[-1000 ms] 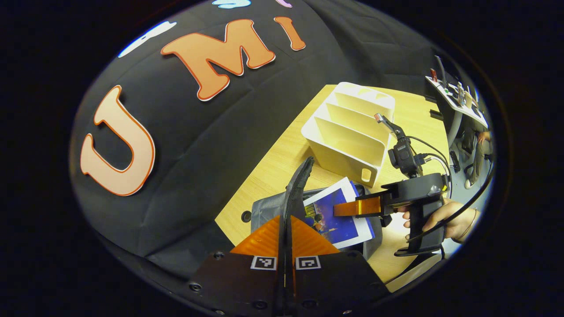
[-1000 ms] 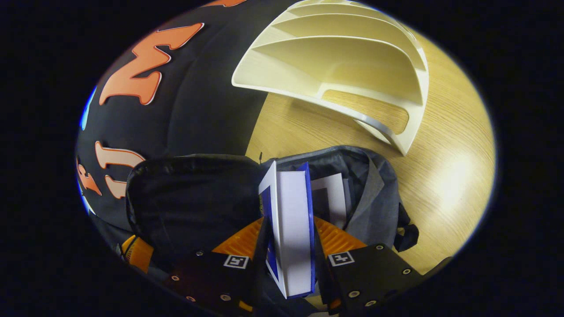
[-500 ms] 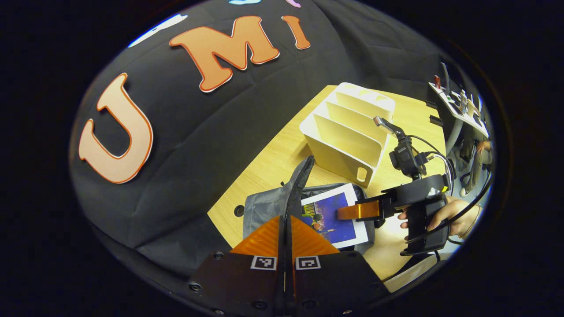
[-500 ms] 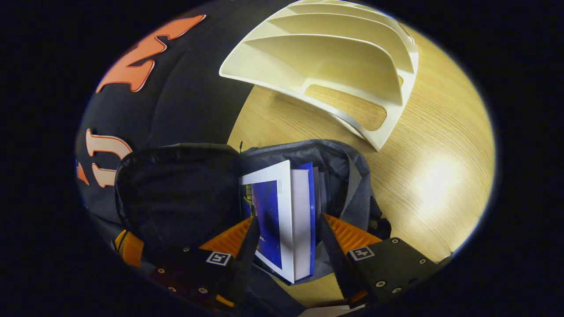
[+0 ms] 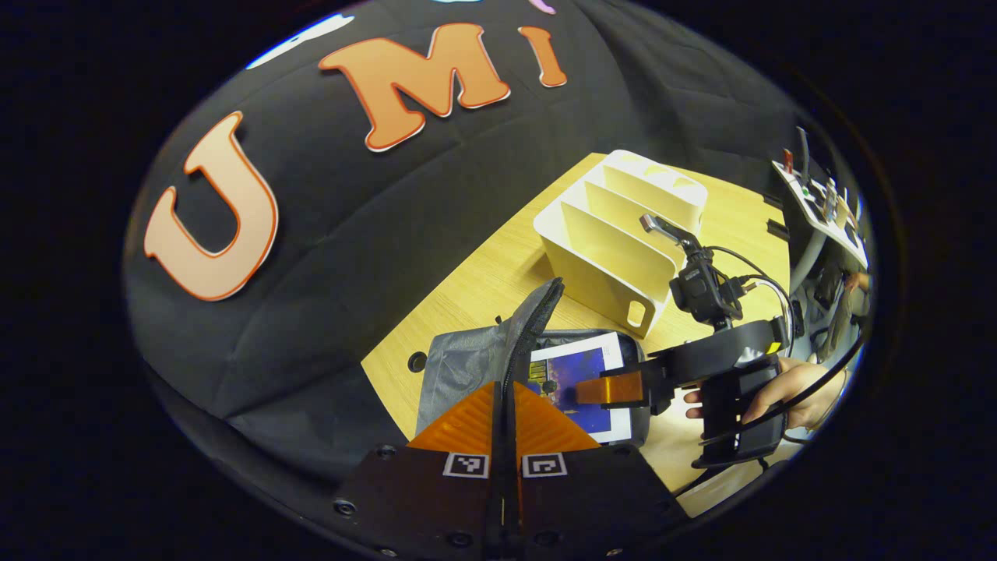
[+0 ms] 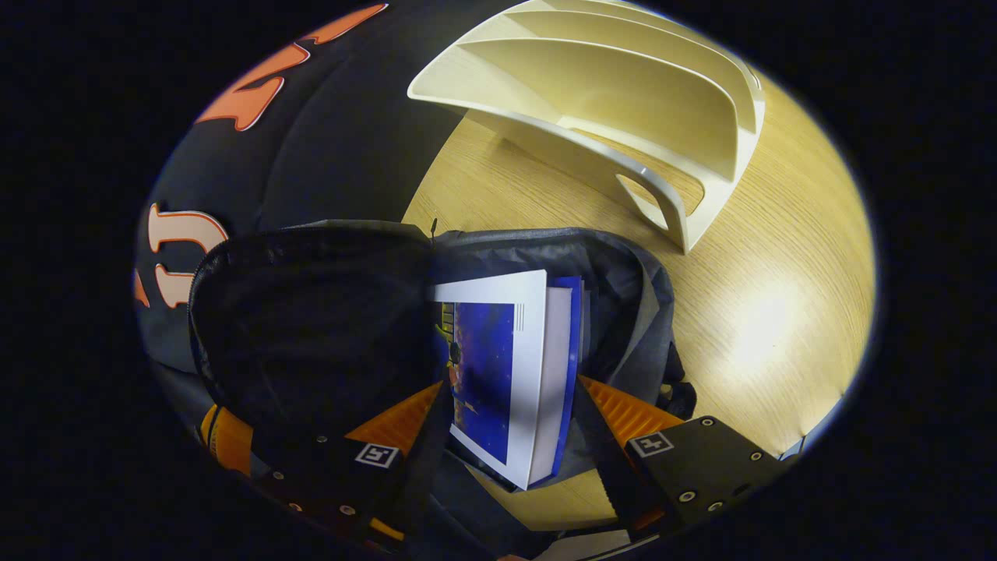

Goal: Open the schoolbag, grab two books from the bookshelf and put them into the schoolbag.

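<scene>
The grey fabric schoolbag (image 6: 639, 312) holds a blue-and-white book (image 6: 498, 366) between the spread right gripper (image 6: 510, 436), while the left gripper (image 5: 503, 405) pinches its black flap (image 5: 530, 327).

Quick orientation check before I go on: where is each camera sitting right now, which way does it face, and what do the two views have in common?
Left gripper view: rides the left tongs, shut on the schoolbag flap, facing along the table toward the bookshelf; the right tongs and a hand show farther off.
Right gripper view: rides the right tongs, open astride the book, looking down into the open schoolbag.
Shared: schoolbag, book, bookshelf and table.
</scene>
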The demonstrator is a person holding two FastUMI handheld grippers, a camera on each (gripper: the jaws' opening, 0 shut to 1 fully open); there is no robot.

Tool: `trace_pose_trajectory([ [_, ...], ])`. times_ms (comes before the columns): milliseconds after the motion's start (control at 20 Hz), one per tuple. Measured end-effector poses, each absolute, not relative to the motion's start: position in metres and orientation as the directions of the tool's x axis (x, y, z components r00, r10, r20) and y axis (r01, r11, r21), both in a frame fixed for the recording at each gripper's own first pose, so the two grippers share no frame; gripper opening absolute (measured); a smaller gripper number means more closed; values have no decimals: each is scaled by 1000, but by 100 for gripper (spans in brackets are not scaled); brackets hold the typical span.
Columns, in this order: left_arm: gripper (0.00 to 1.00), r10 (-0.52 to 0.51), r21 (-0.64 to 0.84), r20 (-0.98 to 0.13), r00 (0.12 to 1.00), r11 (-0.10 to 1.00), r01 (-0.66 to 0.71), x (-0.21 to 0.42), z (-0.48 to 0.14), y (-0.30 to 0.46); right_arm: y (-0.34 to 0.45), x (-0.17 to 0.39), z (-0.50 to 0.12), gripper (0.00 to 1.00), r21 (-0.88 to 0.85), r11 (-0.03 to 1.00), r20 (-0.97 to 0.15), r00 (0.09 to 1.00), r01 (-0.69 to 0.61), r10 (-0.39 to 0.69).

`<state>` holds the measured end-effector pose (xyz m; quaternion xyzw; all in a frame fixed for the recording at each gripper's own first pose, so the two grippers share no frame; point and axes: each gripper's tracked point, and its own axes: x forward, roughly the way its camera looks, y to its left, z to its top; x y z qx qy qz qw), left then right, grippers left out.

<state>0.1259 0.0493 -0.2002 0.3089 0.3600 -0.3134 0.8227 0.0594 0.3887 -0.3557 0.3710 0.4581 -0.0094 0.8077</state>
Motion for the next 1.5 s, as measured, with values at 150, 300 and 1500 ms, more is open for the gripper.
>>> trace_pose_trajectory([
  [150,2,-273,261,-790,548,659,706,120,-209,55,361,45,-356,95,527,779,-791,531,338,305],
  [300,3,-273,225,-798,537,692,686,110,-218,48,329,39,-345,98,491,815,-802,524,308,286],
  [1500,97,-213,104,-629,748,930,352,117,-206,4,169,62,-167,98,2,999,-517,855,36,-29],
])
